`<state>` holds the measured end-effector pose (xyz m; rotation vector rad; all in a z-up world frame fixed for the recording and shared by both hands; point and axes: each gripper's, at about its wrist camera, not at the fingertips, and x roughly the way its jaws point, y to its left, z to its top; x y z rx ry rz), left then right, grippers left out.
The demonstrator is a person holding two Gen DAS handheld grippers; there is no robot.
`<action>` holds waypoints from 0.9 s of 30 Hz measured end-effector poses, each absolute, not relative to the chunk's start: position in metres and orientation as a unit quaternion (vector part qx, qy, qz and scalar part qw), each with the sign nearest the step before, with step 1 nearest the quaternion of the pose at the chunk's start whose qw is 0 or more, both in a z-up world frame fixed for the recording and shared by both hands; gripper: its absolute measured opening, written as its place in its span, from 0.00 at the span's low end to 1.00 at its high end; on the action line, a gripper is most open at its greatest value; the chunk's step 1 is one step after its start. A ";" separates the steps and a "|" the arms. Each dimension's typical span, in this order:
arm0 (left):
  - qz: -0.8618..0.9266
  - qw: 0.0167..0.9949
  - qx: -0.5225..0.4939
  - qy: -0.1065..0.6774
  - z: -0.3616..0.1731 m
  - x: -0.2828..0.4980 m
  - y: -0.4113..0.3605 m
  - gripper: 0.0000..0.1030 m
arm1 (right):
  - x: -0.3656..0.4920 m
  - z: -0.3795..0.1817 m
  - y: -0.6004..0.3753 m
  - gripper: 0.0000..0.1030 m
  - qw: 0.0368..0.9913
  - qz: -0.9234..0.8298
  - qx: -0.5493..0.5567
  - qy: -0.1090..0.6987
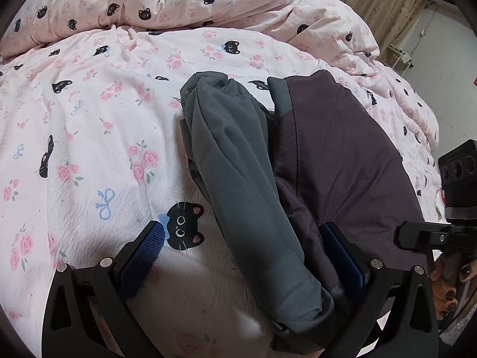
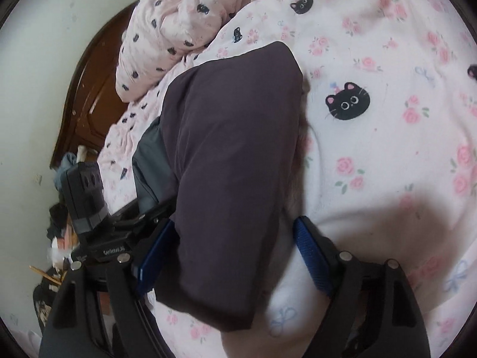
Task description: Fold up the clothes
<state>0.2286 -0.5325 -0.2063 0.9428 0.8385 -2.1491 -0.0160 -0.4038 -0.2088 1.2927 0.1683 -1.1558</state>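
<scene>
A folded garment lies on the bed sheet [image 1: 89,137], its dark purple panel [image 1: 337,149] on the right and a grey part [image 1: 235,161] rolled along its left side. My left gripper [image 1: 243,229] is open and straddles the near end of the grey part, and its right pad [image 1: 342,253] touches the purple cloth. In the right wrist view the purple panel [image 2: 235,155] runs away from me with the grey part [image 2: 152,161] peeking out on its left. My right gripper [image 2: 235,222] is open around the near end, its left pad [image 2: 155,253] against the cloth.
The pink sheet [image 2: 387,149] printed with black cats and roses spreads all around. A rumpled duvet [image 1: 179,3] is piled at the far side. A hand [image 1: 447,286] holds the other tool at the right edge. A brown wooden board [image 2: 92,89] and floor clutter [image 2: 56,229] lie beyond the bed.
</scene>
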 end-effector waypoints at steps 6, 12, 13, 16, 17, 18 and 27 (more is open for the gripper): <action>-0.818 0.316 0.356 0.323 -0.206 0.229 -0.534 1.00 | 0.002 -0.208 -0.414 0.81 0.648 -0.500 0.569 0.077; -0.815 0.309 0.317 0.375 -0.201 0.243 -0.542 1.00 | -0.001 -0.200 -0.424 0.53 0.624 -0.503 0.595 0.057; -0.812 0.305 0.306 0.392 -0.199 0.247 -0.544 1.00 | -0.001 -0.196 -0.425 0.51 0.623 -0.503 0.597 0.056; -0.802 0.295 0.272 0.443 -0.195 0.260 -0.550 1.00 | -0.004 -0.184 -0.427 0.48 0.613 -0.501 0.610 0.041; -0.798 0.291 0.260 0.460 -0.194 0.264 -0.553 1.00 | -0.006 -0.181 -0.429 0.48 0.611 -0.498 0.614 0.031; -0.790 0.281 0.247 0.485 -0.194 0.269 -0.554 1.00 | -0.007 -0.178 -0.430 0.48 0.609 -0.496 0.618 0.022; -0.764 0.226 0.206 0.568 -0.192 0.276 -0.548 0.99 | -0.021 -0.165 -0.431 0.48 0.601 -0.477 0.641 -0.022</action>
